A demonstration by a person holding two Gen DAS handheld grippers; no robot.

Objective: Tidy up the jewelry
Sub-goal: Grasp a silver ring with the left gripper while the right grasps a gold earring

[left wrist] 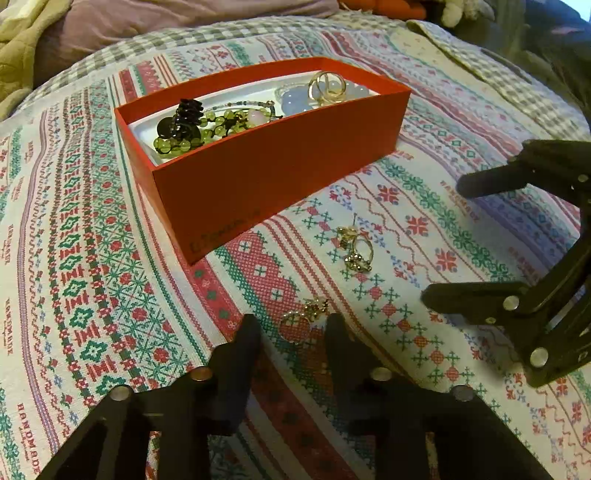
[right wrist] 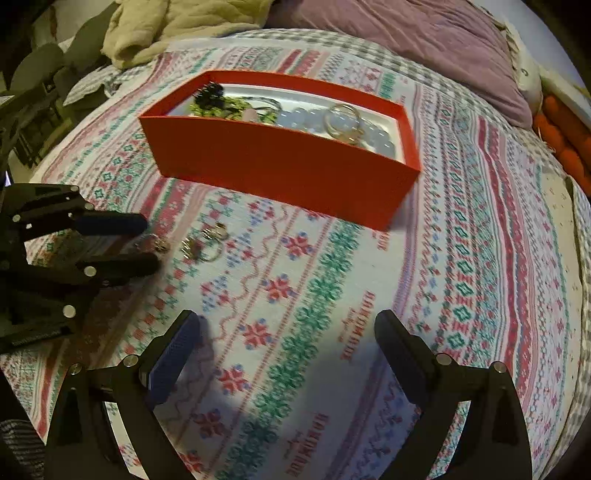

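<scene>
A red box [left wrist: 266, 177] [right wrist: 280, 162] stands on the patterned bedspread. It holds green beads [left wrist: 207, 129], a black piece [left wrist: 186, 114], pale blue beads [left wrist: 295, 101] and gold rings [left wrist: 327, 86]. A gold ring [left wrist: 301, 321] lies on the cloth between the fingers of my left gripper [left wrist: 293, 328], which is open around it; it also shows in the right wrist view [right wrist: 157, 243]. Two more gold rings [left wrist: 354, 247] [right wrist: 205, 245] lie just beyond. My right gripper [right wrist: 288, 332] is open and empty above the cloth; it shows in the left wrist view [left wrist: 443, 240].
The bedspread [right wrist: 332, 295] covers a bed. A purple pillow [right wrist: 424, 48] and a beige blanket [right wrist: 177, 26] lie behind the box. Orange cushions [right wrist: 565, 140] sit at the far right edge.
</scene>
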